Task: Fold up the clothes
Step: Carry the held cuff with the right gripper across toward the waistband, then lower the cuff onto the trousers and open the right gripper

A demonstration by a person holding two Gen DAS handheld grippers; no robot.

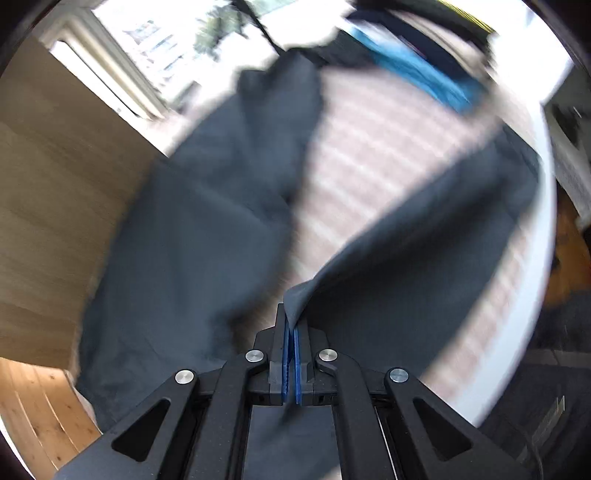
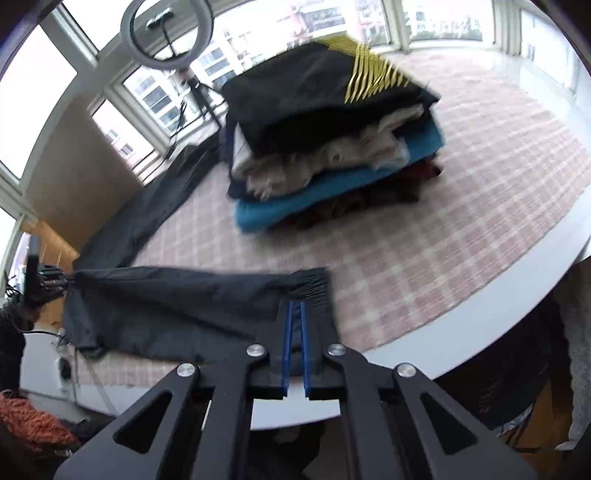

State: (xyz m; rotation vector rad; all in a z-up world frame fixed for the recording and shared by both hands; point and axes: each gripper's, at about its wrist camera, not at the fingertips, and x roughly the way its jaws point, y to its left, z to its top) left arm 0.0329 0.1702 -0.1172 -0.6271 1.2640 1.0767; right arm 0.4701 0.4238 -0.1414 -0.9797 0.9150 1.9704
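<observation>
A: Where are the dark trousers [image 2: 177,306] right now?

B: Spread over the pink checked tablecloth [image 2: 424,258] on the white round table [image 2: 461,332]. One leg runs along the near edge, the other trails off toward the windows. In the right wrist view the gathered elastic waistband [image 2: 310,282] sits right at the fingertips.

A: And the right gripper [image 2: 296,314]?

B: Its blue pads [image 2: 290,332] are pressed in on the waistband, with the dark cloth between them. A narrow gap shows lower down, but the tips are pinching fabric.

A: The left one?

B: The left gripper [image 1: 291,325] has its pads nearly together, clamped on a fold of the same dark cloth [image 1: 303,295], which rises out of the tips and stretches away up to the right. That view is blurred, so fine detail is lost.

A: Anything else on the table?

B: A stack of folded clothes [image 2: 332,140] at the far side: a black garment with yellow stripes [image 2: 373,70] on top, something cream under it, a teal piece [image 2: 280,210], then darker items at the bottom. A ring light [image 2: 168,31] on a stand is behind the table, by the windows
</observation>
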